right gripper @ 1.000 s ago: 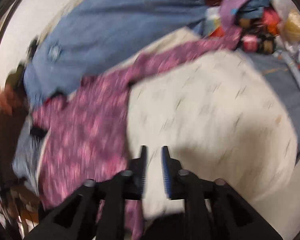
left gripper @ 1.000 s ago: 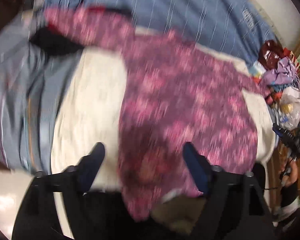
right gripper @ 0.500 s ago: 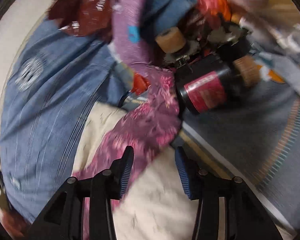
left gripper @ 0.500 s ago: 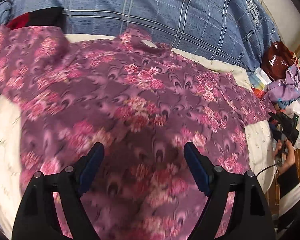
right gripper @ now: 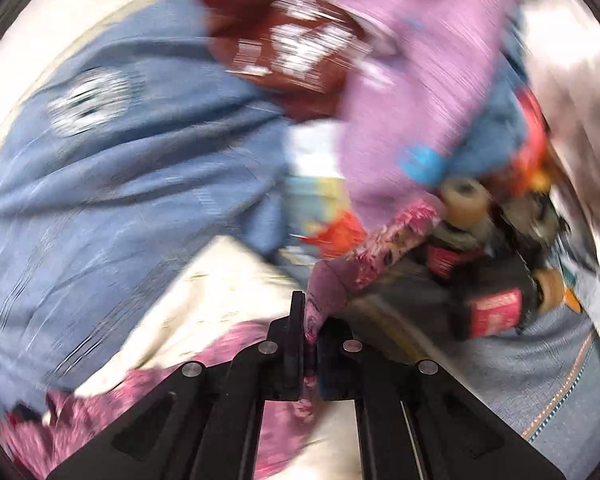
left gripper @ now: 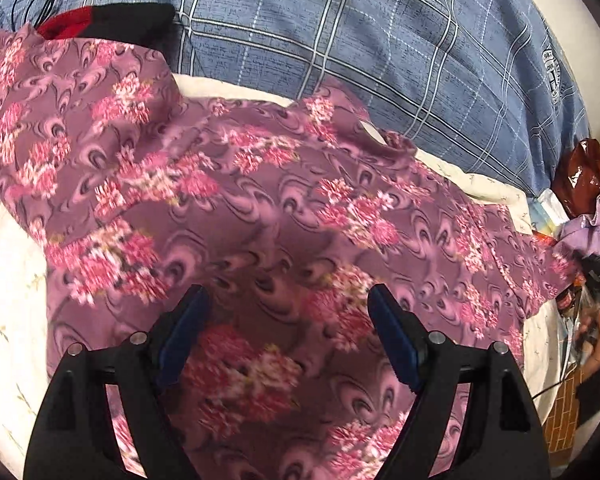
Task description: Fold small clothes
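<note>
Right gripper (right gripper: 309, 330), spread apart half second ago, now clamped on sleeve fabric of purple floral long-sleeved garment (left gripper: 284, 224); view heavily blurred. Garment lies spread across cream quilted bedspread (left gripper: 12, 320), collar toward blue plaid pillow (left gripper: 380, 40). Left gripper (left gripper: 288, 312) above garment's lower body, blue-padded fingers (left gripper: 182, 334) wide apart, gripping nothing. Sleeve end (right gripper: 400, 236) reaches into clutter pile beside lilac cloth (right gripper: 420, 92). Black-red fabric (left gripper: 112, 20) near other sleeve.

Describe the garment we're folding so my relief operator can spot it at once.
On the cream sheet, below the blue plaid quilt, lies a purple floral shirt, spread wide. It alone carries pink blossoms; the right gripper pinches its sleeve end.
</note>
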`<state>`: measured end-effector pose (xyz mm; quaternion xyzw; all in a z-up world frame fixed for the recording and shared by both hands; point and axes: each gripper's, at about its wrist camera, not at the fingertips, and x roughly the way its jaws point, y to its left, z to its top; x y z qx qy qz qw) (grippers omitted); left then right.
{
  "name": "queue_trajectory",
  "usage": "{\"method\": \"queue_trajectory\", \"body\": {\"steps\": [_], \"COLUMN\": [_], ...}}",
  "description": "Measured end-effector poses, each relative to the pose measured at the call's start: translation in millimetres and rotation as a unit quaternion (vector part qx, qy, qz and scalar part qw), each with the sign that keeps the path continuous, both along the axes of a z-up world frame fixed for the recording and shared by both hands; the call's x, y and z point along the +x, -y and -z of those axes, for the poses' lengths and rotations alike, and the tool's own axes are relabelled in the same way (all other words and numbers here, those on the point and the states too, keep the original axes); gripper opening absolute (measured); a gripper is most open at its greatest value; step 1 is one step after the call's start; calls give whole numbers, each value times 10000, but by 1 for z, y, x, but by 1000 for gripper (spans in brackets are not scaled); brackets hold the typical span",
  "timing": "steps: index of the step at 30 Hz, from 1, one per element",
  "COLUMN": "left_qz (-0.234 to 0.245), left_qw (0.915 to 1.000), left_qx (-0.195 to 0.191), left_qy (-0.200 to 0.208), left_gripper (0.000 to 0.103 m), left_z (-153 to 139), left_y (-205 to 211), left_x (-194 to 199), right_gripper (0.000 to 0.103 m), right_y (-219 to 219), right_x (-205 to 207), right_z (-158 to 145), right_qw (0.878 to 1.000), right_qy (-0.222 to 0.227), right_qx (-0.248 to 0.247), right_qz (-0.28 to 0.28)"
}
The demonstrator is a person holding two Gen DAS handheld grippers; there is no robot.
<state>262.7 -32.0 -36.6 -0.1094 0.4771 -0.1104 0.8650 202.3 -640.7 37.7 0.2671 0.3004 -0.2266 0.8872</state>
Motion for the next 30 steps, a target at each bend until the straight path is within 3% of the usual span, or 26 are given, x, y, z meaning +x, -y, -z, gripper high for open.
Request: {"method": "queue_trajectory", "body": {"steps": [3,8,15,23,27,30], "left_qz": [-68,-113,-590,-1192,-1341,-1232], "left_qw": [9999,9990,9956,9921,9903,9912], "left_qx": [78,348,543,52,-293,-484], "left_qy": [73,255,493,398,233,77], "left_gripper": [82,82,82,82,82,82], "left_z": [-5,-14,-29,-26,-21,-16], "left_y": [-5,-15,-57,-121,-141,-140], "left_x": [2,1,0,1,4,7], "right_gripper": [4,4,4,4,27,29], "right_y": [-47,-146,-305,-461,-503,-512], "right_x": [6,26,65,85,86,72], "right_z": [-21,-37,-27,15,48,63], "right_qw": [9983,9855,9462,9032,8824,8611], "right_qy": [193,460,318,-159,-770,-1284], "right_qx": [-66,146,501,481,627,690], "right_qz": [-554,-1629,-3180,-4262,-4599,-4870]}}
